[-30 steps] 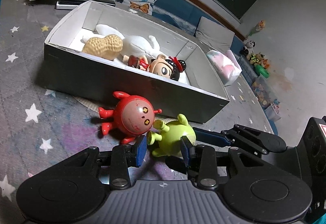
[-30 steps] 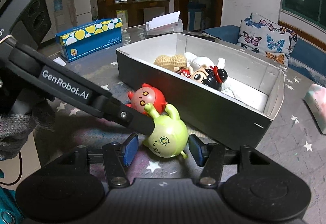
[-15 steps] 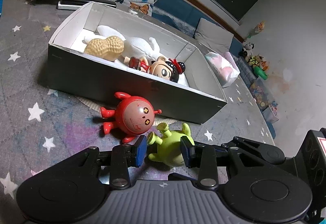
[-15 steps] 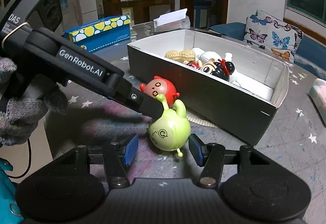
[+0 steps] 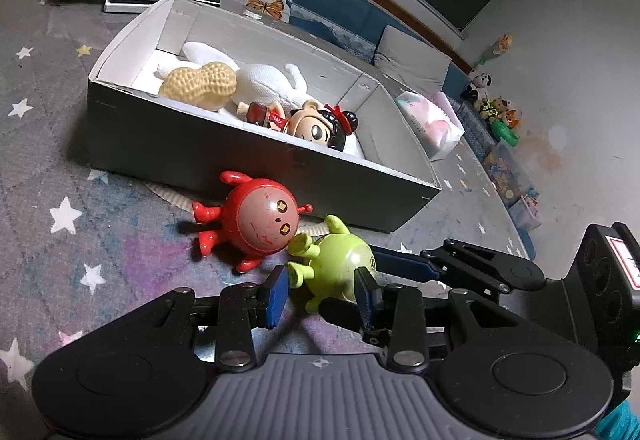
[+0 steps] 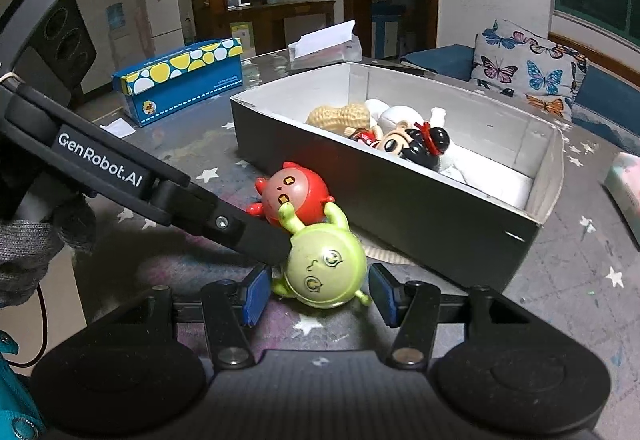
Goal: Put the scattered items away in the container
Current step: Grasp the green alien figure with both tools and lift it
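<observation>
Left claw (image 5: 322,290) straddling green toy (image 5: 340,272) (contact unclear), underside hidden

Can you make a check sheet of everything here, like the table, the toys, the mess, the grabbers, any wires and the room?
Surface: table with a grey star-print cover.
Job's things: open box holding a peanut toy, a white plush and a doll. The red toy and green toy lie outside, touching each other.
Clutter: blue spotted box, tissue box, tissue pack.
Grippers: left gripper and right gripper are both open, fingers on either side of the green toy; neither is shut on it.
Cables: thin wire at the left edge.
Surroundings: sofa with butterfly cushion, fridge, floor toys.
</observation>
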Available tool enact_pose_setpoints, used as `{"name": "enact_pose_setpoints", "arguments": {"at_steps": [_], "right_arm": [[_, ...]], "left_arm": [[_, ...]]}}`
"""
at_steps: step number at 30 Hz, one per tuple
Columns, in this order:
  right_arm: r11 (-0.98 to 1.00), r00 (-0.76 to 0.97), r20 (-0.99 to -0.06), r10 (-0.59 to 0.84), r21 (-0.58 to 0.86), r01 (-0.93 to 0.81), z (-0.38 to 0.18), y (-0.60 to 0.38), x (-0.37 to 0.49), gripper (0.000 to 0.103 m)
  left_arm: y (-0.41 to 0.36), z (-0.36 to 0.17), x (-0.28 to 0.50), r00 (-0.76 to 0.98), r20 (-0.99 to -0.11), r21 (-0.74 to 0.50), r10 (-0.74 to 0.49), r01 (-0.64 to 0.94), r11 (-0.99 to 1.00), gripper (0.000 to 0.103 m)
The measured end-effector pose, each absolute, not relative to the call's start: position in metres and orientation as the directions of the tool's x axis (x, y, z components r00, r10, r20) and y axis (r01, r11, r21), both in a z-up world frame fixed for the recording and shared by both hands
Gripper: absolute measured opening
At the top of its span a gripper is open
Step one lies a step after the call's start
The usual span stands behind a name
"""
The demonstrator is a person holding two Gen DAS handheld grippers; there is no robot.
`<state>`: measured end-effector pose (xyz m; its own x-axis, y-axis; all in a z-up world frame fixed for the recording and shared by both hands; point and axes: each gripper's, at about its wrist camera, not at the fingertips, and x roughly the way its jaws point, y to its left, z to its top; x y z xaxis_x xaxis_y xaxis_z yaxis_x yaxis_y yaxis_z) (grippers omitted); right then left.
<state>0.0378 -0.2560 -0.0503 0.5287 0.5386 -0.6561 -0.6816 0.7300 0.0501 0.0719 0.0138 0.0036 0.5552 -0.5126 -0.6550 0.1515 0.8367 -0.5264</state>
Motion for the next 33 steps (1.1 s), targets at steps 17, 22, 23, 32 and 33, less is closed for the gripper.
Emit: {"name": "enact_pose_setpoints", "arguments": {"at_steps": [17, 22, 23, 32, 33], "right_arm": [[0.713, 0.523, -0.667, 0.531, 0.018, -0.701, -0.054, -0.243, 0.045, 0.052], [0.711, 0.515, -0.667, 0.539, 0.032, -0.702, -0.054, -0.246, 0.045, 0.051], [0.712, 0.514, -0.666, 0.541, 0.037, -0.701, -0.055, -0.247, 0.046, 0.051], [0.707, 0.514, -0.664, 0.544, 0.032, -0.706, -0.057, -0.245, 0.043, 0.049], [0.709, 0.519, -0.662, 0.541, 0.027, -0.704, -0.056, -0.245, 0.040, 0.049]], "left_arm": [[0.035, -0.005, 0.080, 0.536, -0.630, -0.614, -0.562, 0.098, 0.783, 0.039], [0.034, -0.007, 0.081, 0.531, -0.623, -0.624, -0.574, 0.105, 0.775, 0.040], [0.035, -0.008, 0.081, 0.530, -0.622, -0.629, -0.577, 0.101, 0.771, 0.040], [0.032, -0.004, 0.077, 0.535, -0.621, -0.617, -0.573, 0.117, 0.778, 0.040], [0.031, -0.003, 0.077, 0.533, -0.619, -0.620, -0.577, 0.120, 0.776, 0.040]]}}
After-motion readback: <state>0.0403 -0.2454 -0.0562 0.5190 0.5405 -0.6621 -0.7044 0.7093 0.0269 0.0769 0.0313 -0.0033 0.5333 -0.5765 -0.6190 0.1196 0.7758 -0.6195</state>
